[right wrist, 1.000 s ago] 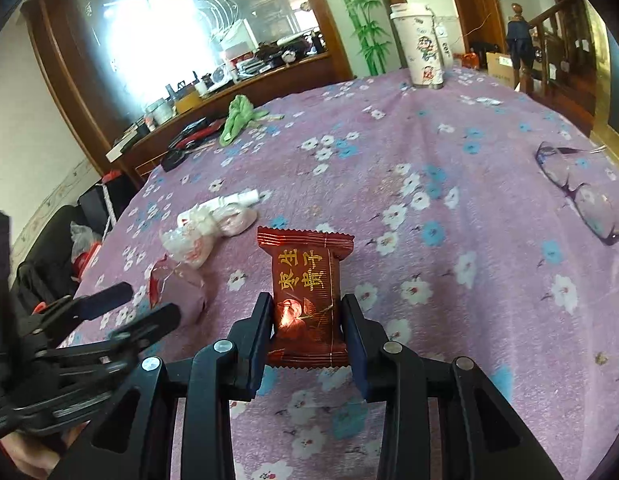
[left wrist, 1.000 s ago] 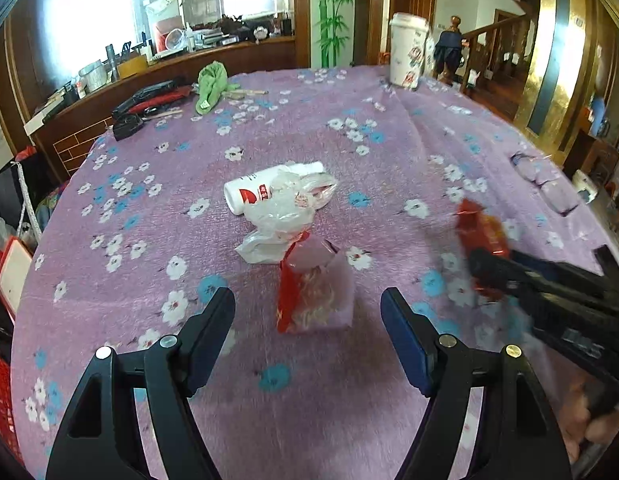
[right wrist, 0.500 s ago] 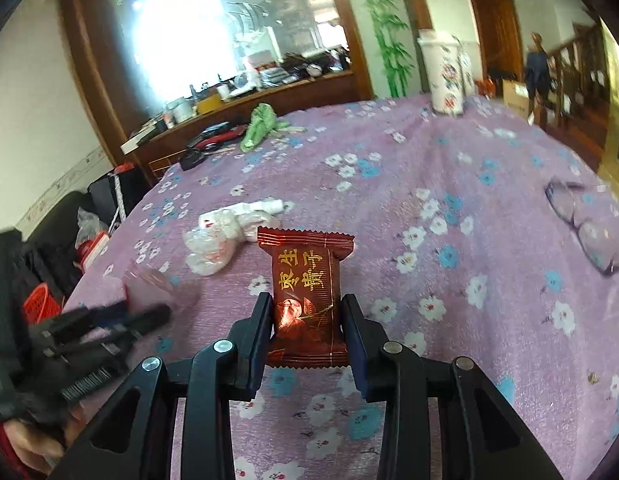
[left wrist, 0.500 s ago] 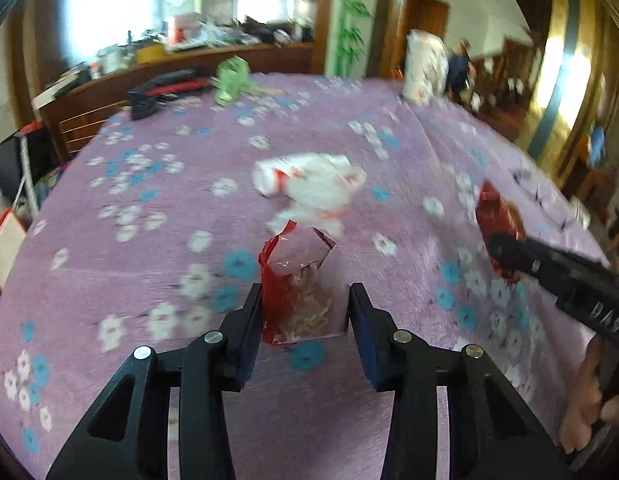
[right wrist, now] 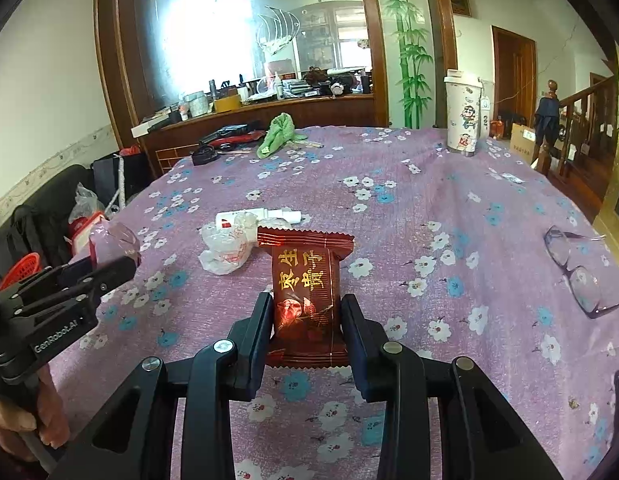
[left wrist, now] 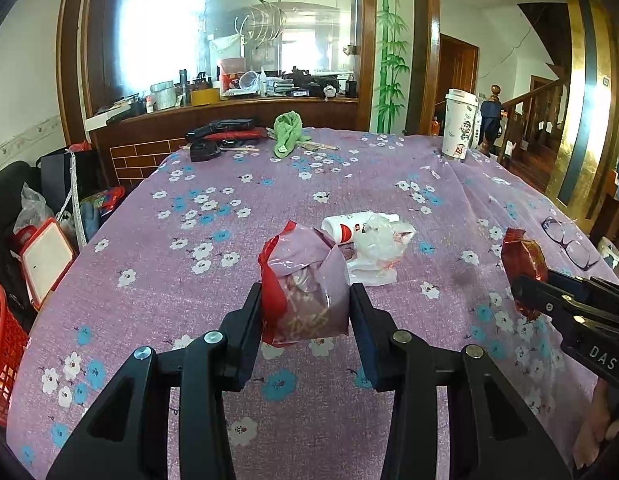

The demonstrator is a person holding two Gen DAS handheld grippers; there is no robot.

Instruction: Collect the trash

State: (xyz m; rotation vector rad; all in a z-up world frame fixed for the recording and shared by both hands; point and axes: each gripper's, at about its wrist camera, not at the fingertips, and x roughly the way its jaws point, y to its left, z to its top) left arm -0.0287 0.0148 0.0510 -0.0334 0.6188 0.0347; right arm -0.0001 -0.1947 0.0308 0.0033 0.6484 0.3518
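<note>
Plastic bags (left wrist: 373,252) lie far-right of the left claw (left wrist: 305,308) pinching a clear packet (left wrist: 303,284), nearer than the right claw (right wrist: 305,316) clamping a red wrapper (right wrist: 305,292)

Purple flowered tablecloth (left wrist: 237,264), dark-red wrapper (right wrist: 305,296)

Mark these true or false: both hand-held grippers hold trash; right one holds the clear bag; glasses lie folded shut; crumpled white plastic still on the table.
1. Left hand-held gripper and right hand-held gripper each hold trash: true.
2. Right one holds the clear bag: false, it holds the dark red wrapper; the clear bag is in the left.
3. Glasses lie folded shut: false, temples open.
4. Crumpled white plastic remains on the table: true.
</note>
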